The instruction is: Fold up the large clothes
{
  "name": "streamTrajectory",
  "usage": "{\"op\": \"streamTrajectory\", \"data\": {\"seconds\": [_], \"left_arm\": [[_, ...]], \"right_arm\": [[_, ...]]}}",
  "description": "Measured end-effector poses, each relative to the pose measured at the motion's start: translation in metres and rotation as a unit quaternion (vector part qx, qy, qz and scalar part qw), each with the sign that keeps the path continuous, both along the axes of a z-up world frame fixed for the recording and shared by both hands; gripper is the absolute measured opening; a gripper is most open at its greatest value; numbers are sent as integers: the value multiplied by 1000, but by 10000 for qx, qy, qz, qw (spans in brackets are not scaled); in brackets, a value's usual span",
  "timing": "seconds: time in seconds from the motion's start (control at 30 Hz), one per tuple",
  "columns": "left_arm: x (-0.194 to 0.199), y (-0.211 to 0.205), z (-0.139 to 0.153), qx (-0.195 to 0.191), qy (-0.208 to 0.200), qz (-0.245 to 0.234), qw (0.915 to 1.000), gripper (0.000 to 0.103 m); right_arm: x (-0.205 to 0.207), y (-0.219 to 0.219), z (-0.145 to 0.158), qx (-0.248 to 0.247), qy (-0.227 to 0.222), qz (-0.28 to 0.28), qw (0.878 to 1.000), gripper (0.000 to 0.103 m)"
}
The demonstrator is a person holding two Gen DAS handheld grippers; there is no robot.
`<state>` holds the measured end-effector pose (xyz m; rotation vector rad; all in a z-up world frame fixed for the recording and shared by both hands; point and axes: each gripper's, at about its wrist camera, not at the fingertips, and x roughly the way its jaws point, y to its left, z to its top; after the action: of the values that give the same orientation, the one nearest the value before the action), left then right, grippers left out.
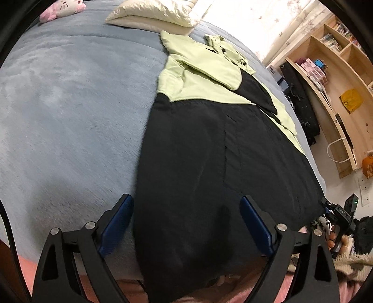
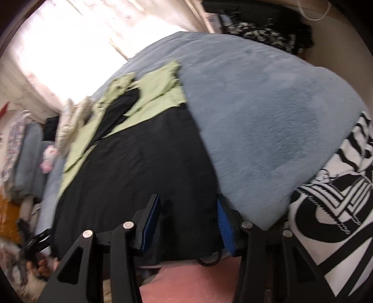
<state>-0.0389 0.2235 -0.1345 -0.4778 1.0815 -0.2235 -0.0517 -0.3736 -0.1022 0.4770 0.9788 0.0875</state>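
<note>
A large black and light green jacket [image 1: 209, 144] lies flat on the blue-grey bed cover [image 1: 70, 111], sleeves folded in over its green upper part. My left gripper [image 1: 186, 202] is open, its blue pads either side of the jacket's near left hem corner. In the right wrist view the jacket [image 2: 139, 167] runs away from me. My right gripper [image 2: 188, 205] is open over the near right hem corner, with black cloth between the pads. The right gripper also shows in the left wrist view [image 1: 335, 223], held by a hand.
A cream pillow [image 1: 158, 14] and a pink plush cat [image 1: 63, 9] lie at the bed's head. A wooden bookshelf [image 1: 335, 77] stands to the right. A black and white patterned cloth [image 2: 338, 209] lies at the bed's right. Pink bedding [image 2: 186, 284] hangs at the near edge.
</note>
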Motion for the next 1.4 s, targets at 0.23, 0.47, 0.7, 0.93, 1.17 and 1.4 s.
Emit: {"op": "streamTrajectory", "data": {"seconds": [0.23, 0.47, 0.7, 0.93, 1.17, 1.4], "left_arm": [[4, -14, -5, 374, 147, -5, 9992, 90], [8, -31, -1, 717, 155, -37, 9973, 26], [-3, -26, 21, 500, 33, 395, 9980, 2], [-35, -33, 95, -147, -835, 400, 9956, 0], [-66, -38, 143, -637, -1273, 299, 9894, 0], [-36, -23, 140, -1270, -1017, 722, 9840, 0]], "right_arm": [[3, 10, -12, -11, -4, 219, 9998, 43], [7, 18, -16, -281, -13, 88, 9996, 15], [-2, 24, 21, -160, -596, -53, 9981, 12], [-23, 27, 77, 168, -1325, -43, 9910, 11], [-46, 25, 132, 465, -1911, 84, 9804, 11], [-36, 13, 150, 656, -2048, -171, 9764, 11]]}}
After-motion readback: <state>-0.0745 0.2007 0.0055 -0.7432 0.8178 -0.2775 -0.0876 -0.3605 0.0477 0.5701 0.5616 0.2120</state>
